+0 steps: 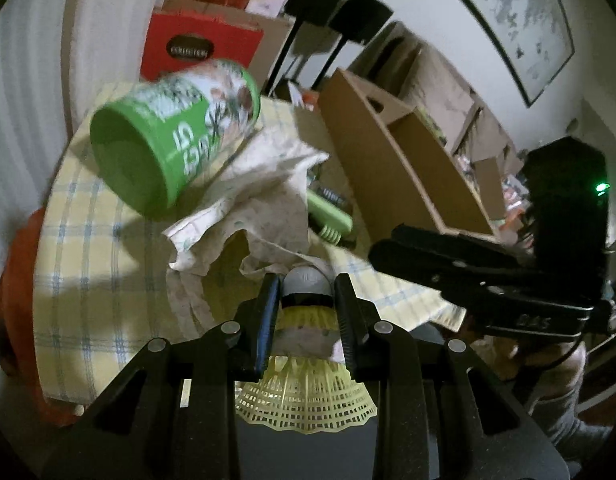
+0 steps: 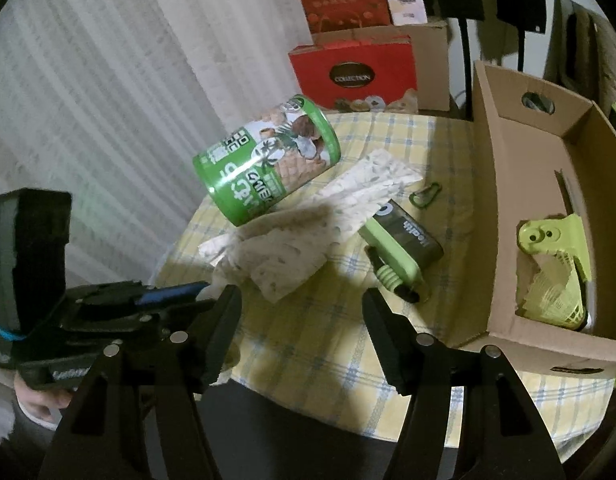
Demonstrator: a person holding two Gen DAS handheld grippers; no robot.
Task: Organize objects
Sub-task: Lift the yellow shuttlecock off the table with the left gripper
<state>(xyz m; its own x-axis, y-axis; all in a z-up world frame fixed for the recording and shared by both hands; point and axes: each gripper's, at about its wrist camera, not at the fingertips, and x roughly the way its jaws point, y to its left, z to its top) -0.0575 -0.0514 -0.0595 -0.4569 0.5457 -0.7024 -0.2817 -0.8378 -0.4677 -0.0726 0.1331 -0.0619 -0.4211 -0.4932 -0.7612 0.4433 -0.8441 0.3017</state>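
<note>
My left gripper (image 1: 305, 300) is matte black, with silver round pivot screws (image 1: 231, 327) and a blue pad lining one finger (image 1: 267, 320). My right gripper (image 2: 301, 312) is the same black build with silver screws; its body carries a green indicator light (image 1: 600, 188) and embossed lettering.

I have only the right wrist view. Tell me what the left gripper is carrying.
Observer: The left gripper has its jaws shut on a yellow shuttlecock.
Operator: Give me its orientation.
Observer: Its white head points forward, toward the crumpled cloth; the mesh skirt flares back toward the camera.
Operator: Name something else I'm missing.
Observer: A framed picture hangs on the wall above the cardboard box.
</note>
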